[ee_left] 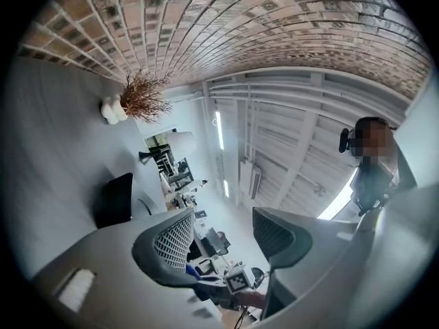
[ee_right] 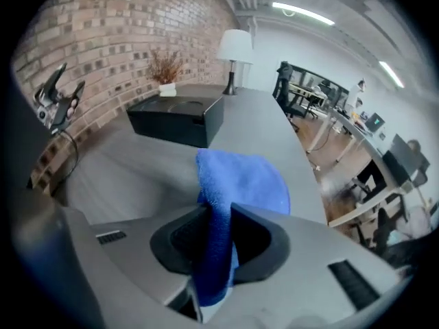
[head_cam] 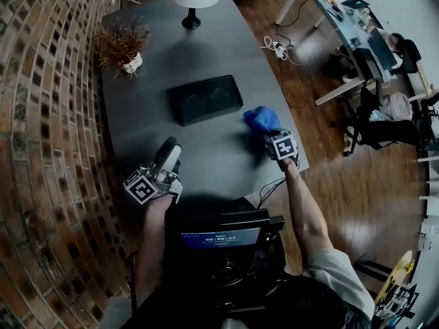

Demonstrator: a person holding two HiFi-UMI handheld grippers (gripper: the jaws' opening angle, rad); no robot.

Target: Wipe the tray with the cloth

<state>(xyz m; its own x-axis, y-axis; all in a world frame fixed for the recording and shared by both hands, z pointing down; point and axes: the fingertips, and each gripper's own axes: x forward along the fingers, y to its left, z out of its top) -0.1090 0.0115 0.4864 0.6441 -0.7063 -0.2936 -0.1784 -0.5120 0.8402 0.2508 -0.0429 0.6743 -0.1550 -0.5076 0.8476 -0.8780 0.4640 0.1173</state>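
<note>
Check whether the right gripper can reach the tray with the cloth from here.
Probably yes: the right gripper, shut on the cloth, has only bare table between it and the tray.

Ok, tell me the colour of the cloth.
The cloth is blue; clearest in the right gripper view.

Left gripper (ee_left: 223,242): jaws apart, nothing between them; points roughly level, slightly upward; left forearm (head_cam: 152,242) kept near the body.
Right gripper (ee_right: 219,235): angled steeply down, jaws pinching a fold of cloth (ee_right: 240,180); right forearm (head_cam: 305,204) outstretched.
</note>
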